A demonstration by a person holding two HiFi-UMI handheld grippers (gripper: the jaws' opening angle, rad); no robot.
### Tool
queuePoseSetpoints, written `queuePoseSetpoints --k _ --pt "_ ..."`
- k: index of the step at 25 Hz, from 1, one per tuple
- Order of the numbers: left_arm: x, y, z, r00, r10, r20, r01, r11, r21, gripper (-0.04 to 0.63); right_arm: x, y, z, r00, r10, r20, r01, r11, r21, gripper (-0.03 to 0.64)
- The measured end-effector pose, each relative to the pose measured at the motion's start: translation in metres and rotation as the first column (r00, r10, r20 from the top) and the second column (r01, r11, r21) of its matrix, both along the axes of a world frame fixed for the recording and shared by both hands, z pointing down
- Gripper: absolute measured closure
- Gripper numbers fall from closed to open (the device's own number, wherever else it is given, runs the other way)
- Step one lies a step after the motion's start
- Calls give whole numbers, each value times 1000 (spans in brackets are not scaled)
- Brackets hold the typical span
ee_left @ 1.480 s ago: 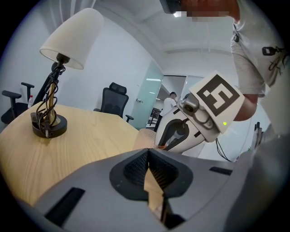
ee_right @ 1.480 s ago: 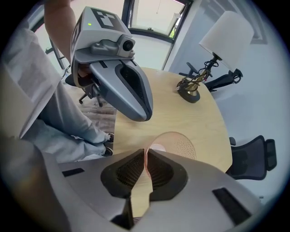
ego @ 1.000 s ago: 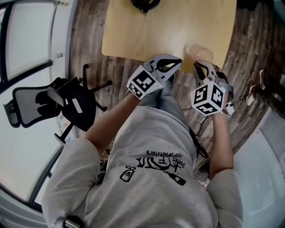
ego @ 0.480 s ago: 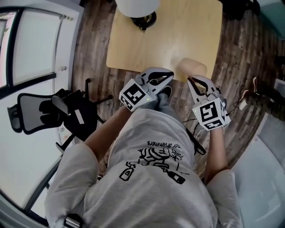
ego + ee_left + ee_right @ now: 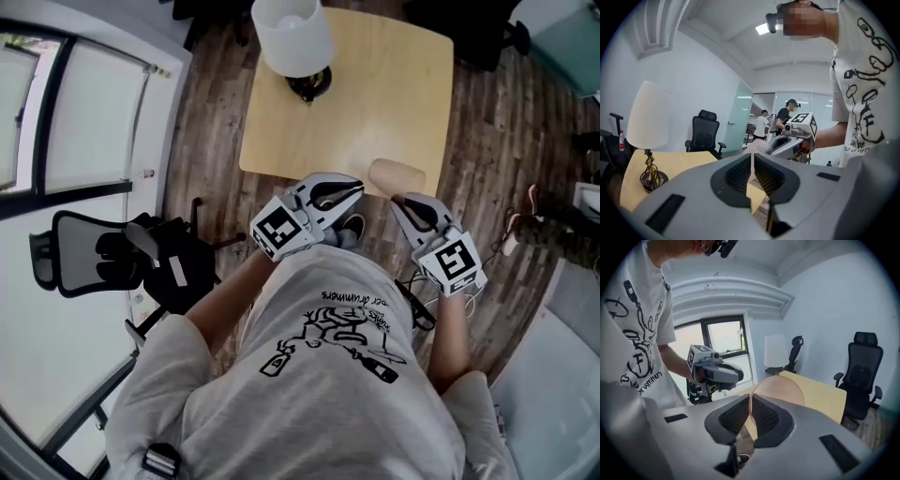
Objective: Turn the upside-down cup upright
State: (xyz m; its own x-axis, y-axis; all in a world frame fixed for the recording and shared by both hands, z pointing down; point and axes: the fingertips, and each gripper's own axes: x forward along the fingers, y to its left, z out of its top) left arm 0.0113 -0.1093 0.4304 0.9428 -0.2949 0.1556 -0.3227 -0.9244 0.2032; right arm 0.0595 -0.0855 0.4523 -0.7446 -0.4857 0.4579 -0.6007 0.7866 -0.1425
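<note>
head view looks down on a pale wooden table (image 5: 375,103) with the cup (image 5: 397,176) right at the table's near edge, toward its right corner. it reads as mouth-down, though the steep angle makes that hard to confirm. the left gripper (image 5: 354,184) hangs just off the table's near edge, jaws clenched on nothing. the right gripper (image 5: 401,201) sits off the same edge just short of the cup, jaws likewise pressed together and empty (each gripper view shows the pads meeting with only air between). neither touches the cup.

to do the step well, i'd judge one gripper must spread its jaws before closing in, take the cup's wall from the side, lift it off the table, then roll the wrist to bring the mouth up. the cup's place at the table's lip is the risk: a nudge toward the near side could drop it to the floor, so set it down further in. the table's middle is bare, and a lamp (image 5: 293,37) stands at the table's far edge, well away.
</note>
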Motion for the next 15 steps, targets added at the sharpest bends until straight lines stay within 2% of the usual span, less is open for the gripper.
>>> queuePoseSetpoints --k 2,4,7,9,12,15 --pt "0 4 -10 1000 12 -13 -12 1000 4 579 1 4 -9 998 -9 56 9 1000 0 581" --pt "2 8 -19 999 34 -35 -34 999 -1 503 3 7 -16 994 -13 104 13 1000 -3 582" --pt "3 16 -29 995 74 -72 -76 997 -23 430 5 12 -27 979 -23 202 27 999 -18 582" --pt "3 22 -31 991 115 -64 -117 993 -27 378 3 18 -37 953 -43 301 53 998 -27 583" --pt "1 22 -35 986 148 -76 -152 988 -39 312 1 28 -54 892 -75 445 101 994 -34 583" --pt "1 19 -43 978 168 -121 -177 982 -71 272 -3 36 -62 849 -93 520 130 991 -34 583"
